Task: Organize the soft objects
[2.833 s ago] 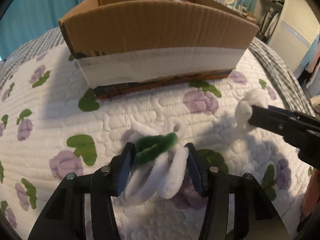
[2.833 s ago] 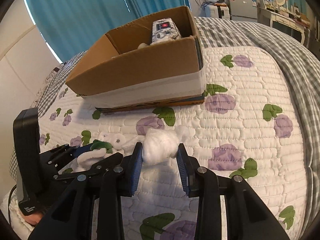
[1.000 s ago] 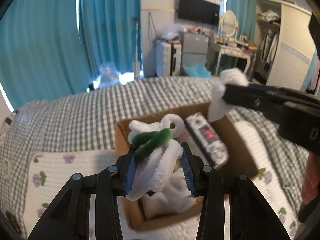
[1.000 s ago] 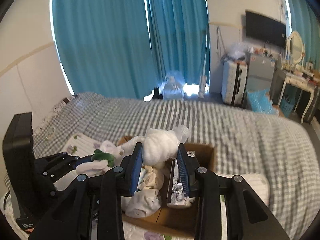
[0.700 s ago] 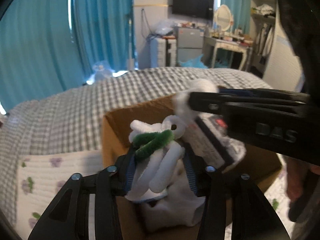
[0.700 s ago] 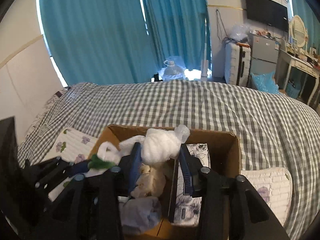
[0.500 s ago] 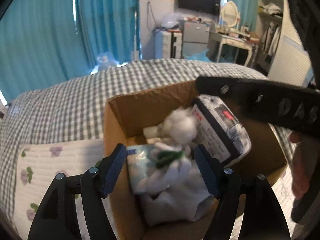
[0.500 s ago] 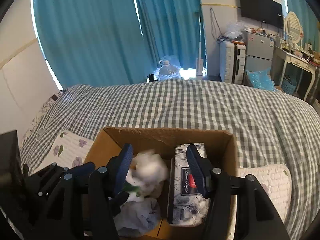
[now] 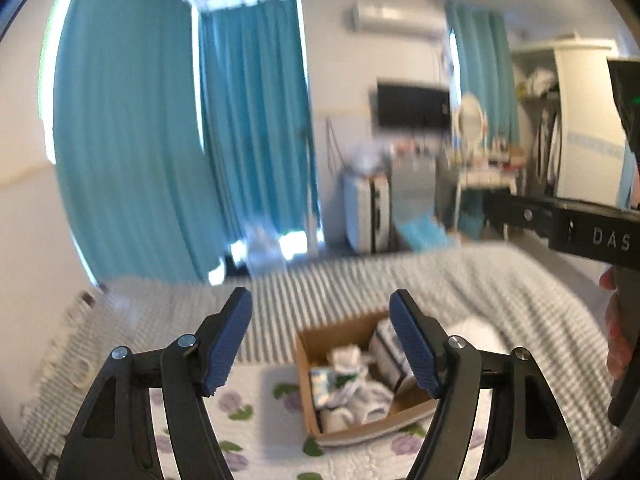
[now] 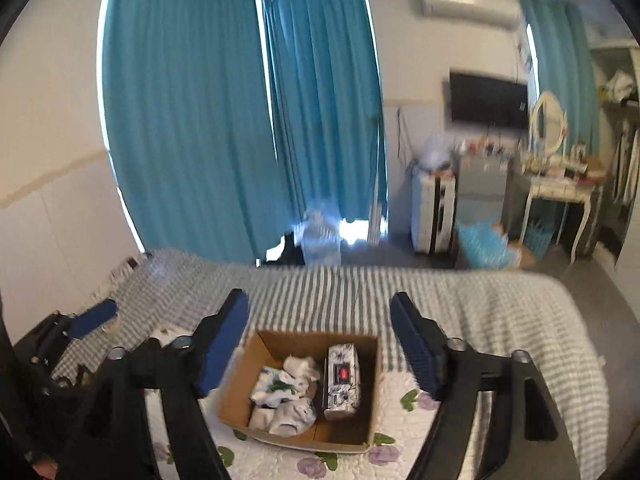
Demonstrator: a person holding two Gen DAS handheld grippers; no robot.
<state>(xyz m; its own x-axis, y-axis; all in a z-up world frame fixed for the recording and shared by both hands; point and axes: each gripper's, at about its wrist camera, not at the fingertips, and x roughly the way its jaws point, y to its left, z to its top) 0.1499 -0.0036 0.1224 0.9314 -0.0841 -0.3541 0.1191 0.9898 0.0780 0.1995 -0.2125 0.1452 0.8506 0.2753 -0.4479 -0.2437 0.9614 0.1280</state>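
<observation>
Both the left tongs (image 9: pixel 320 336) and the right tongs (image 10: pixel 319 338) hang raised, jaws spread wide, gripping nothing.

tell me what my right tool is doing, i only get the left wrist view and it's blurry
Observer: The right tool is open and empty, and the cardboard box shows between its fingers.
Operator: my own finger hides part of that box, what's in the left part
Observer: A pile of white soft items with a bit of green in it lies there, all inside the walls.
Operator: and the right part
Observer: A tissue pack with a red label lies lengthwise there, apart from the right wall, with bare box floor beside it.
</observation>
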